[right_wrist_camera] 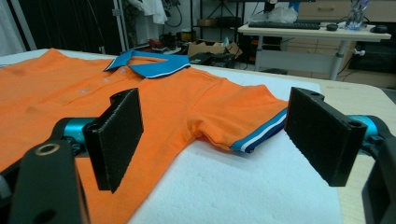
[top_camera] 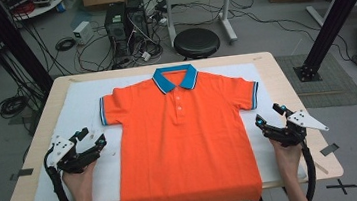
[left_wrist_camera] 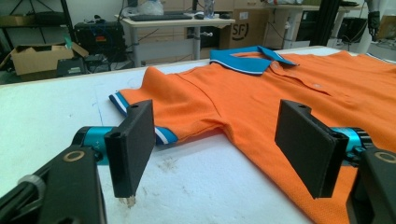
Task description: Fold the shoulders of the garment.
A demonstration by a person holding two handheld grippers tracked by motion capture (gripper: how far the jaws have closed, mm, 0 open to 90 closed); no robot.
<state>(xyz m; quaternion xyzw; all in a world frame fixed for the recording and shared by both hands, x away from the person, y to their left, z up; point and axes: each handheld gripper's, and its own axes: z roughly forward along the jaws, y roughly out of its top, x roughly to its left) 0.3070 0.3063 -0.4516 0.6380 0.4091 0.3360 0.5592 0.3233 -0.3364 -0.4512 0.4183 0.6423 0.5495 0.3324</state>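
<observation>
The left gripper [top_camera: 93, 137] rests over the white mat [top_camera: 81, 103] on the table [top_camera: 35, 145], its jaws spread wide with nothing between them. Just to its right lies the orange polo shirt [top_camera: 185, 140], spread flat and face up, blue collar [top_camera: 175, 78] at the far end and hem hanging over the near table edge. In the left gripper view the gripper [left_wrist_camera: 217, 140] looks along the mat: the shirt's sleeve [left_wrist_camera: 154, 100] with its blue-and-white cuff sits just ahead of the near-side pad, and the shirt's side seam runs between the two pads (the high view only shows the gripper beside the cloth, apart from it). That view also picks out small brown specks on the mat below the sleeve.

On the far side of the shirt, the right gripper [top_camera: 268, 116] is held by the person's right hand [top_camera: 285, 150], jaws likewise wide apart and empty. In the right gripper view, the gripper [right_wrist_camera: 224, 140] faces the other sleeve [right_wrist_camera: 243, 116]; its striped cuff [right_wrist_camera: 261, 133] lies between the pads, ahead of them, on the mat. The collar [right_wrist_camera: 149, 63] sits farther ahead to the left. A black stool [top_camera: 196, 42] stands beyond the table.
</observation>
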